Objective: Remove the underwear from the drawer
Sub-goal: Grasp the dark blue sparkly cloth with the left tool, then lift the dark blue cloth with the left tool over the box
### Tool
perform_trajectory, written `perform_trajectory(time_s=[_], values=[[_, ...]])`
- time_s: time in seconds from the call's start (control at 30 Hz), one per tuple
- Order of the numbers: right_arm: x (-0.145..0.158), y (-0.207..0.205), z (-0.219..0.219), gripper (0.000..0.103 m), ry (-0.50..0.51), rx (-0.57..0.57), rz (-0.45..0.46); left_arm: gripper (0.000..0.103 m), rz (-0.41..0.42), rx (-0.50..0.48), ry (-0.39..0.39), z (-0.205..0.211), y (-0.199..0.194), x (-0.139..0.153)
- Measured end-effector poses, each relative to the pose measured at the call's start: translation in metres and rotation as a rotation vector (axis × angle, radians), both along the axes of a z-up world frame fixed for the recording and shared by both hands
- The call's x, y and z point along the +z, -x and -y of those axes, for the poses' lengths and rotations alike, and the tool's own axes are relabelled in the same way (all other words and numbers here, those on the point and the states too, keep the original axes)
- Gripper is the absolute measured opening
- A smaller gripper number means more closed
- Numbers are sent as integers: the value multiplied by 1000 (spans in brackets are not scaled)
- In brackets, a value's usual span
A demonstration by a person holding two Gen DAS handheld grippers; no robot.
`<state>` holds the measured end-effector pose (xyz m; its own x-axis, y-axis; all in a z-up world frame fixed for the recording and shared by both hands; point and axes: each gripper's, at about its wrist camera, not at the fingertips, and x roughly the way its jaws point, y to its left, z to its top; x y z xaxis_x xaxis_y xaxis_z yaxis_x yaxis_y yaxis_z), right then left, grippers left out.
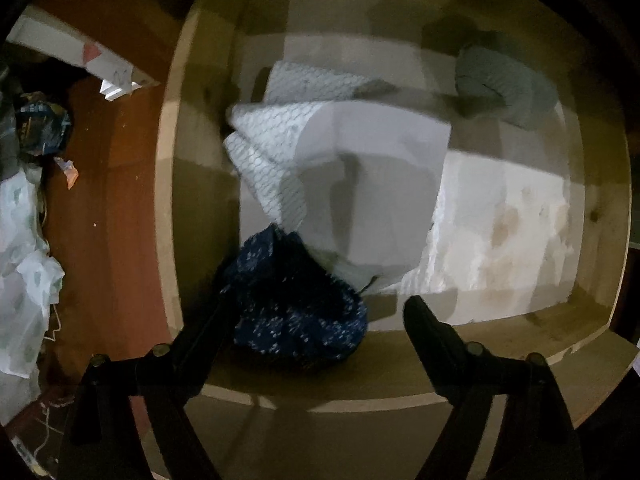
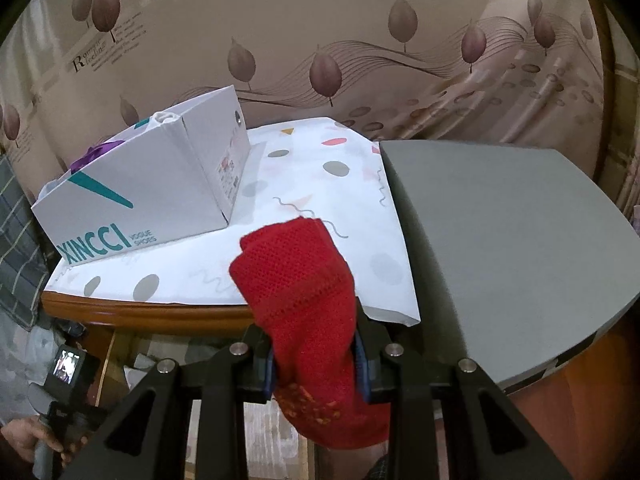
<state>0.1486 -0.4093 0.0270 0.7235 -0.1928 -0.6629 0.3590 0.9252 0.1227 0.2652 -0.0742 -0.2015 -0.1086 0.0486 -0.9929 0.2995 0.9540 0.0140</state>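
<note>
In the left wrist view I look straight down into an open wooden drawer (image 1: pixel 168 200). A dark blue speckled garment (image 1: pixel 296 300) lies bunched at its near end. My left gripper (image 1: pixel 320 312) is open around it: the left finger touches the cloth, and the right finger (image 1: pixel 420 320) stands apart from it. Folded white cloths (image 1: pixel 380 168) and a grey-green garment (image 1: pixel 504 80) lie deeper in the drawer. In the right wrist view my right gripper (image 2: pixel 316 360) is shut on a red knitted garment (image 2: pixel 304 292), held up in front of a cloth-covered tabletop (image 2: pixel 320 184).
A white shoe box (image 2: pixel 140 184) stands on the tabletop at the left, and a grey board (image 2: pixel 500 240) lies at the right. A leaf-patterned curtain (image 2: pixel 360 40) hangs behind. A hand (image 2: pixel 24 436) holds the other gripper's handle at lower left. Bags (image 1: pixel 24 260) lie on the red-brown floor left of the drawer.
</note>
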Motion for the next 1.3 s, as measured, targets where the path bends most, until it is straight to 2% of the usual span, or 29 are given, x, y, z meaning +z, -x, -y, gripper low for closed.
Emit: perform_trajectory(time_s=[0.13, 0.27, 0.4, 0.47, 0.6, 0.67, 0.8, 0.87, 1.07, 1.13, 1.3], values=[[-1, -2, -2, 29, -3, 11, -2, 63, 3, -13, 30, 2, 3, 3], [-2, -3, 0, 29, -18, 13, -12, 56, -11, -24, 10, 4, 2, -4], [-1, -3, -2, 29, -9, 16, -6, 59, -30, -9, -12, 5, -1, -12], [1, -2, -3, 29, 4, 18, -2, 67, -31, -15, 1, 6, -2, -11], [2, -2, 0, 29, 9, 2, 1, 63, -55, -12, -12, 5, -3, -16], [3, -1, 2, 29, 11, -11, 7, 51, -50, -10, -25, 6, -4, -17], [4, 0, 6, 29, 14, -27, 8, 35, -14, -21, -39, 2, -3, -19], [4, 0, 6, 29, 8, -25, 9, 19, 3, -15, -26, 2, -3, -16], [3, 0, 4, 29, 22, -21, 10, 11, 21, 24, 20, -5, 2, -8], [3, 1, 5, 29, 16, -22, 11, 10, 22, 31, 43, -8, 2, -1], [3, 1, 8, 29, 4, -34, 12, 10, 81, 20, 78, -9, 9, 26]])
